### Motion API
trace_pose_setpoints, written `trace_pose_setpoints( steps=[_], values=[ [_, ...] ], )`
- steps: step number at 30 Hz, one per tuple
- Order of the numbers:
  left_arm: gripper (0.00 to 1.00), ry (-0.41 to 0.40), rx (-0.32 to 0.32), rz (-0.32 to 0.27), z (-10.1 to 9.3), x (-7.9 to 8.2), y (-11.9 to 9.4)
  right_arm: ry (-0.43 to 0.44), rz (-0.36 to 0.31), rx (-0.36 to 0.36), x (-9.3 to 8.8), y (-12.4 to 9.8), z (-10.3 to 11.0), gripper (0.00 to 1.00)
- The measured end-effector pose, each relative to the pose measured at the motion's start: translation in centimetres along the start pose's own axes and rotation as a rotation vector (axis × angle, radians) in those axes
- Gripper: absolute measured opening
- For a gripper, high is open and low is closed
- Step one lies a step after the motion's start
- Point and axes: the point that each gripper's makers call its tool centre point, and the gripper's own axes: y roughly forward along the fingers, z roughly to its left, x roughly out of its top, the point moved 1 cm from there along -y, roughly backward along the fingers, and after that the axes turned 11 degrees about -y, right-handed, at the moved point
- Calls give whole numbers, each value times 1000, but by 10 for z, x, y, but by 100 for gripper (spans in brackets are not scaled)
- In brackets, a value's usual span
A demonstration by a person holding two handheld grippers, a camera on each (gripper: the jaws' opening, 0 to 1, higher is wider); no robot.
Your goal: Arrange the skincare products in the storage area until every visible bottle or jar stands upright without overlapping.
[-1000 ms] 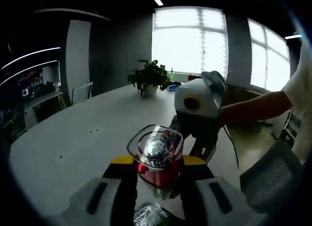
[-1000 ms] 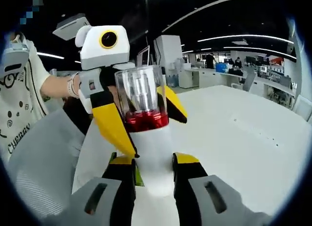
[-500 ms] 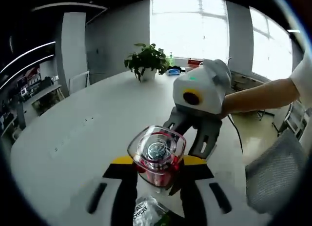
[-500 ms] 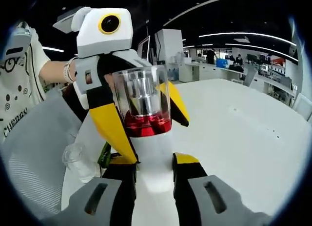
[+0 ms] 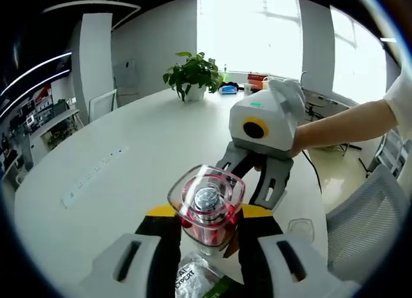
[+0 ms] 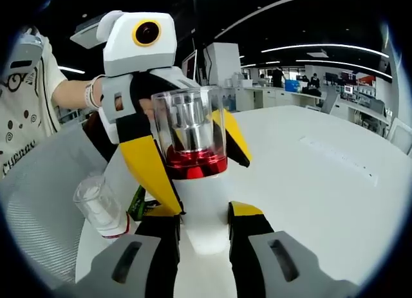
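Red-collared bottle point(image 6: 193, 150) is being held upright, white body clamped in right claw point(image 6: 203, 230), clear cap pinched by left claw point(image 5: 207, 224) at 12 o'clock.

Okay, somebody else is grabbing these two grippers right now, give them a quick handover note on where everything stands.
Left gripper: shut on the white bottle, jaws at its red collar under the clear cap.
Right gripper: jaws on either side of the same bottle's white body, lower down; contact cannot be told.
The bottle is upright, held between both grippers at the edge of the white table.
A small clear-capped bottle stands beside it, nearer the table edge. A crinkly packet lies beneath the left gripper.
Done: nothing visibly placed. Left: set the bottle down upright, clear of the small one.
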Motion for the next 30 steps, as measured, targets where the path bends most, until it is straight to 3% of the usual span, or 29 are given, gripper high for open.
trace_pose_setpoints(
  steps=[12,15,16,19,24,30],
  values=[
    [29,45,-20,-34,-7,3,4,-44,35,-47,-3,-5,-2,28],
    [32,4,-60,-52,3,6,8,-72,94,-43,-10,-6,1,28],
    [33,15,-59,-49,6,5,9,-89,124,-36,-15,-6,3,29],
    [30,47,-43,1,5,-7,10,-71,112,-41,-13,-7,5,29],
    [31,48,-66,1,-1,-18,8,-60,129,-55,-14,-18,0,30],
    [31,61,-76,34,5,-34,10,-52,151,-79,-15,-34,-3,30]
  ],
)
